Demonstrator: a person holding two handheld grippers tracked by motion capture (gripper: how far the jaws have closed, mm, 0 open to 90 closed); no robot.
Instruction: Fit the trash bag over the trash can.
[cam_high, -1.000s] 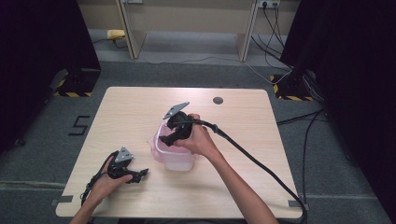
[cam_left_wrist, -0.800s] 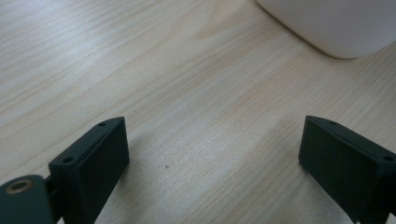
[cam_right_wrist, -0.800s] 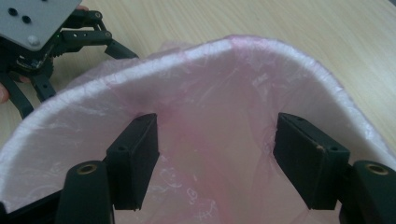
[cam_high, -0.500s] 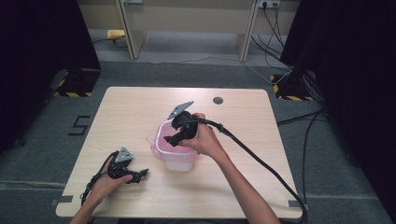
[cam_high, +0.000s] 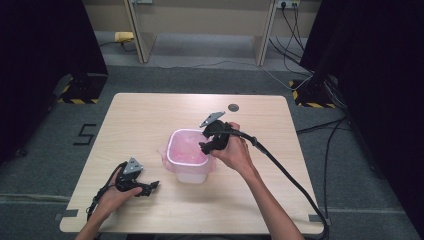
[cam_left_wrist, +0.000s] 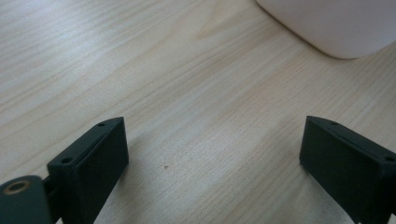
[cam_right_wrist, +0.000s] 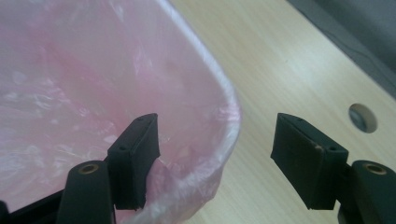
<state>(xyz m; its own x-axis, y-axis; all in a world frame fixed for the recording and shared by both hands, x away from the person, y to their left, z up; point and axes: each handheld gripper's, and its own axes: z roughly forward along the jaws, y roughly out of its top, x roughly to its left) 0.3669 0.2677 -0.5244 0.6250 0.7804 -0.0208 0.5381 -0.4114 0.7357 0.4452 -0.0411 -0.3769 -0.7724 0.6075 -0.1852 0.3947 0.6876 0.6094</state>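
- In the high view we see a light wooden table (cam_high: 150, 120) with a small white bin (cam_high: 190, 162) just below the middle of the frame, lined with a pink plastic bag (cam_high: 186, 149) folded over its rim.
- The right gripper (cam_high: 207, 146) sits at the bin's right rim, held by the right hand (cam_high: 234, 152); its thick black cable (cam_high: 285, 172) runs toward the lower right of the frame.
- In the right gripper view its jaws stand wide apart and straddle the rim: one jaw is inside the bag (cam_right_wrist: 93, 84), the other over bare table (cam_right_wrist: 280, 70). They clamp nothing that we can see.
- A round dark hole (cam_right_wrist: 363, 117) in the tabletop shows at the right edge of that view.
- The left gripper (cam_high: 150, 187) rests on the table in the lower left of the high view, in the left hand (cam_high: 112, 196), near the bin but apart from it.
- In the left gripper view its jaws are spread wide over bare wood (cam_left_wrist: 196, 116), empty, with the bin's white base (cam_left_wrist: 336, 23) in the upper right corner.
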